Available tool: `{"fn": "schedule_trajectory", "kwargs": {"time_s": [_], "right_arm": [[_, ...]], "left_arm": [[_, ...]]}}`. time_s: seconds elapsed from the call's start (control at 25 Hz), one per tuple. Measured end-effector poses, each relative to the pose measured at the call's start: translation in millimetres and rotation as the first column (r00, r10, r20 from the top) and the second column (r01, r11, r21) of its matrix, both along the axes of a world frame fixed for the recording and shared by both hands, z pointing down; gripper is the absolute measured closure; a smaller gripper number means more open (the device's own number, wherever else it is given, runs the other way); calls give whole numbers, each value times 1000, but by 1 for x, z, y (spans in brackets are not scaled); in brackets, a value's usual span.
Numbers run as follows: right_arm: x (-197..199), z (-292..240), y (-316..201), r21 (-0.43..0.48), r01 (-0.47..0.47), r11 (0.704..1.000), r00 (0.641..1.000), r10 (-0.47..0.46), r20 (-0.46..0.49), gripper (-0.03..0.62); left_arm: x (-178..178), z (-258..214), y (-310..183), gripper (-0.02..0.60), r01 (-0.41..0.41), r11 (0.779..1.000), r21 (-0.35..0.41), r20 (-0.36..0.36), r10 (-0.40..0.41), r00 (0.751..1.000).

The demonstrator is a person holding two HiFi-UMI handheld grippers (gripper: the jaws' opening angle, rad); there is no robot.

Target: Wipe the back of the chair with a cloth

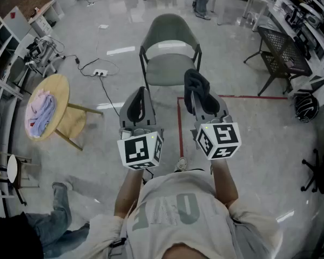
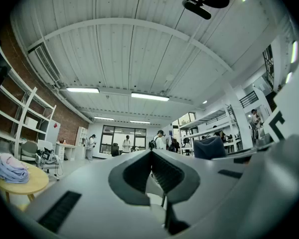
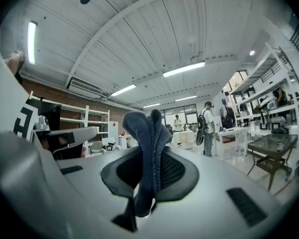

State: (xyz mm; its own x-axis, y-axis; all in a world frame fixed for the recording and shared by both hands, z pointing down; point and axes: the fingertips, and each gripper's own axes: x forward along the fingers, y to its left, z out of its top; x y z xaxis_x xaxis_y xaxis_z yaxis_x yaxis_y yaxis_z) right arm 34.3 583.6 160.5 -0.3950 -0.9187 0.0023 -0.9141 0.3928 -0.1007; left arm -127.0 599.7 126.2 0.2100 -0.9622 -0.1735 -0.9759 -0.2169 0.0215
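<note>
Two grippers are held side by side in front of the chair [image 1: 170, 42]. The left gripper [image 1: 141, 93] has its fingers pressed together with nothing between them. The right gripper [image 1: 200, 99] has its fingers clamped on a dark blue cloth [image 3: 145, 133], which bunches above the fingertips. The chair stands upright on the floor, seat toward the person, back on the far side, apart from both grippers.

To the left, a round wooden bench [image 1: 65, 88] carries a pile of pink and blue fabric [image 1: 40, 112]. A power strip [image 1: 99, 73] lies on the floor between the bench and the chair. A red tape line [image 1: 179, 128] runs under the right gripper. In the head view the cloth overlaps the seat's front right corner.
</note>
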Motion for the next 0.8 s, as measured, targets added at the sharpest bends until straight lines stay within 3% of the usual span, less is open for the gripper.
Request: {"fn": "schedule_trajectory", "kwargs": {"time_s": [0.4,0.64,0.8], "right_arm": [[3,9,-12,-19,-2,1000,1000,2,-15,537],[11,15,-31,-49,-1,999,998,4,57,537],[23,22,-42,-65,-3,998,998,7,56,537]], "left_arm": [[-2,6,-12,566,16,1000,-17,-2,-16,1000],[4,12,-39,565,-1,999,-39,-10,1,1000],[15,15,-55,566,-14,999,-45,4,15,1000]]}}
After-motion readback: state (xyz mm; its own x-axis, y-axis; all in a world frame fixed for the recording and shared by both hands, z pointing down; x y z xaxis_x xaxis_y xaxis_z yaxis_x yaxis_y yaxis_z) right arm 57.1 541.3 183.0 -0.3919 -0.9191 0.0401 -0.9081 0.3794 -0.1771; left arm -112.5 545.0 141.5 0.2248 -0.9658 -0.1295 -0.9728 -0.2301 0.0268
